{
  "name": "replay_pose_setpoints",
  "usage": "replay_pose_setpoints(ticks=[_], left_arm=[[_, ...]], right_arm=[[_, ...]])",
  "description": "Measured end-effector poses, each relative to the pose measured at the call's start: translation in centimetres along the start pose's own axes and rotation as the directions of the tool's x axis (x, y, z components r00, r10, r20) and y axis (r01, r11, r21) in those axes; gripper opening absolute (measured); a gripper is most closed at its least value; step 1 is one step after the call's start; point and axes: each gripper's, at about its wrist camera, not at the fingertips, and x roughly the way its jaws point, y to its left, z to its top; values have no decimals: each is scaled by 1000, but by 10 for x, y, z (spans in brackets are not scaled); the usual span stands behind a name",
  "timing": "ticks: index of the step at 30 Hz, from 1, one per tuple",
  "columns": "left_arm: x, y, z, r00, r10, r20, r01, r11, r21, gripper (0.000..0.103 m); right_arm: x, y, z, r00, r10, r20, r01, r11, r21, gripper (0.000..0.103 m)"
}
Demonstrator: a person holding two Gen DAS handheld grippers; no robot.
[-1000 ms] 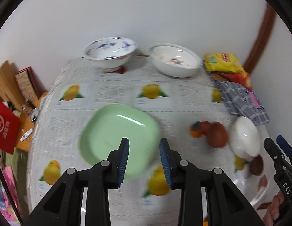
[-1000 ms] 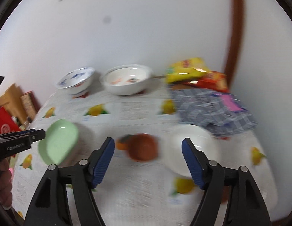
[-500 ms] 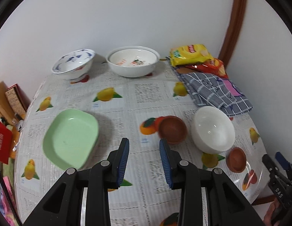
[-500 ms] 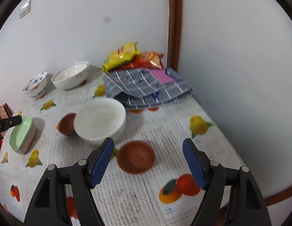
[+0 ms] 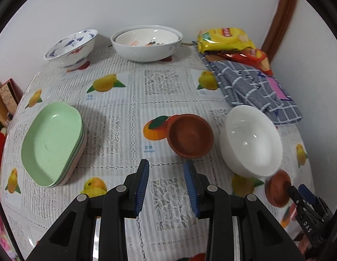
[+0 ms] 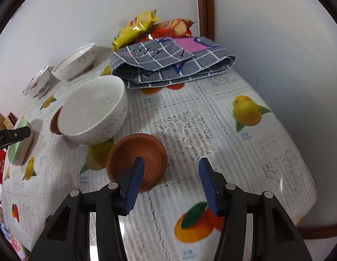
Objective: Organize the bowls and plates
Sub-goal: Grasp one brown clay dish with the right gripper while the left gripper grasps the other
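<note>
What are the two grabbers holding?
Nothing. The left gripper is empty; the right gripper straddles the small brown clay bowl's rim, not yet pinching.

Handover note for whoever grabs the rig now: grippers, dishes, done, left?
Left hand-held gripper: open, empty, above bare cloth before the brown bowl.
Right hand-held gripper: jaws just closing, one finger inside the small brown bowl, no grip yet.
White bowl sits between the brown bowls.
Done: green plates stacked.
Left: brown, white and two back bowls unsorted.

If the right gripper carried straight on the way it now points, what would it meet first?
Most likely the small brown bowl: the right gripper has one finger inside its rim, jaws just closing. Otherwise only tablecloth lies ahead; depth is unclear.
</note>
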Motion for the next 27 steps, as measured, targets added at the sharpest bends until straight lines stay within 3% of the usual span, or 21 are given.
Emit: replay_pose_setpoints(ticks=[12,19,23,27], left_arm=[[47,0,26,1000,28,-2,-29,997,-70,31],[79,-2,28,999,-1,-50,-2,997,-71,31],[90,-6,29,998,-32,-61,29,998,-54,24],[91,-9,33,997,-57,-58,56,998,-11,18]], right_arm=[[36,-1,4,996,51,-70,-52,999,-8,36],[37,-5,5,997,73,-36,-72,997,21,35],[39,0,6,998,56,-17,-56,998,11,35],[42,3,9,998,54,-12,-53,997,49,27]])
